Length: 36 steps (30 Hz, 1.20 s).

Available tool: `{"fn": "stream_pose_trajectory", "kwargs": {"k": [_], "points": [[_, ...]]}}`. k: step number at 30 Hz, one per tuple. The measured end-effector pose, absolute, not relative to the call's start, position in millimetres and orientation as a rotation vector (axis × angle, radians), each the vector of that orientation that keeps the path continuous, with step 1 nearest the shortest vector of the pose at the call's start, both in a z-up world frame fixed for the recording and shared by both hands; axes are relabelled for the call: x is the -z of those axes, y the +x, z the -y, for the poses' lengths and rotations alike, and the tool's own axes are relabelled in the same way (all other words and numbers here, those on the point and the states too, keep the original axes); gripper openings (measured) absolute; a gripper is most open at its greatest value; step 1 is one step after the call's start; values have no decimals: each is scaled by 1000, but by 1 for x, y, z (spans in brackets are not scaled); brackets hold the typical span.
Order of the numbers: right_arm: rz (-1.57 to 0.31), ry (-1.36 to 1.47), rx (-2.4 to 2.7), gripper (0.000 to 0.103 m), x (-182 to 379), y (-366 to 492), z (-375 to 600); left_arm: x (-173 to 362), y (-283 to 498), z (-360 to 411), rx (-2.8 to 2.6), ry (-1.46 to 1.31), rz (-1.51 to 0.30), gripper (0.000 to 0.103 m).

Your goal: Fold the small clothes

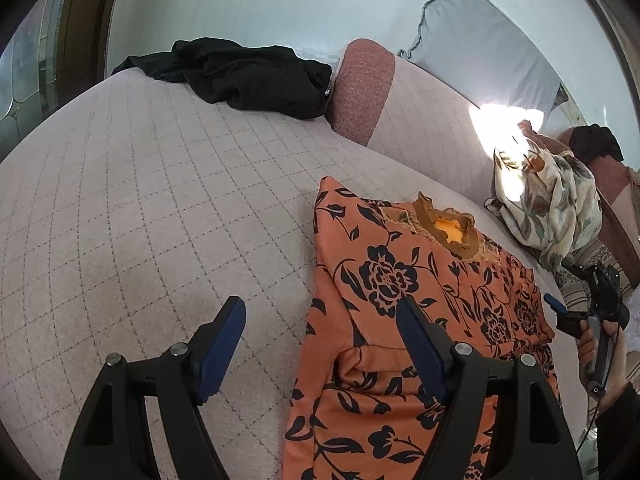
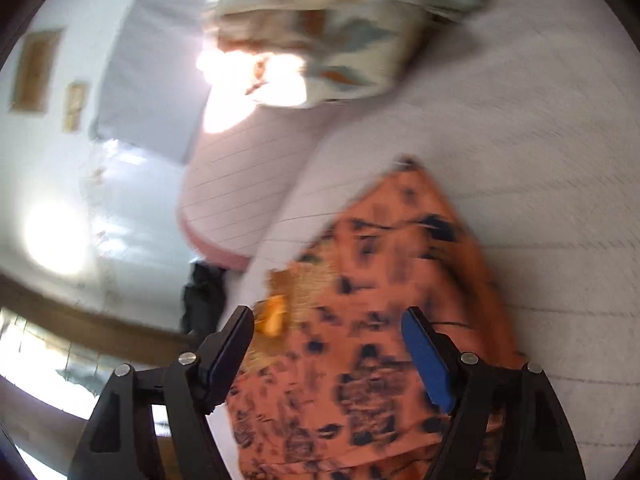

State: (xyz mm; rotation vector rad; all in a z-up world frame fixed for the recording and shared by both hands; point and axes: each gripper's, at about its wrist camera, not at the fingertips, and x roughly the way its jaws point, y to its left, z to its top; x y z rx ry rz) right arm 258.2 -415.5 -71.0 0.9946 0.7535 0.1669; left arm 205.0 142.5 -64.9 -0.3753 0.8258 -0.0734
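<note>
An orange top with a black flower print lies on the quilted sofa seat, its sides folded in and its brown collar at the far end. My left gripper is open and empty, hovering over the top's left edge. My right gripper is open and empty above the same top, in a blurred view. It also shows in the left wrist view at the top's right edge, held by a hand.
A black garment lies at the far end of the seat by the pink armrest. A cream leaf-print cloth is bunched against the backrest, also in the right wrist view. A grey pillow leans behind.
</note>
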Motion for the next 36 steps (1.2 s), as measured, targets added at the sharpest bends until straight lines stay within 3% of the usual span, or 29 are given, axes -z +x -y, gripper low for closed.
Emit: {"fn": "stream_pose_trajectory", "kwargs": {"k": [3, 5, 9, 16, 23, 36], "points": [[-810, 900, -170, 83, 75, 287, 409, 67, 206, -142, 81, -386, -835, 78], [-918, 909, -77, 80, 104, 298, 419, 72, 206, -140, 73, -365, -849, 78], [-781, 899, -141, 79, 63, 251, 410, 80, 203, -139, 59, -337, -862, 78], [-884, 662, -112, 79, 21, 112, 410, 72, 155, -143, 45, -329, -862, 78], [-1035, 659, -131, 80, 57, 14, 437, 52, 58, -141, 111, -372, -928, 78], [-1150, 690, -222, 79, 99, -16, 442, 85, -20, -113, 103, -356, -1104, 78]]}}
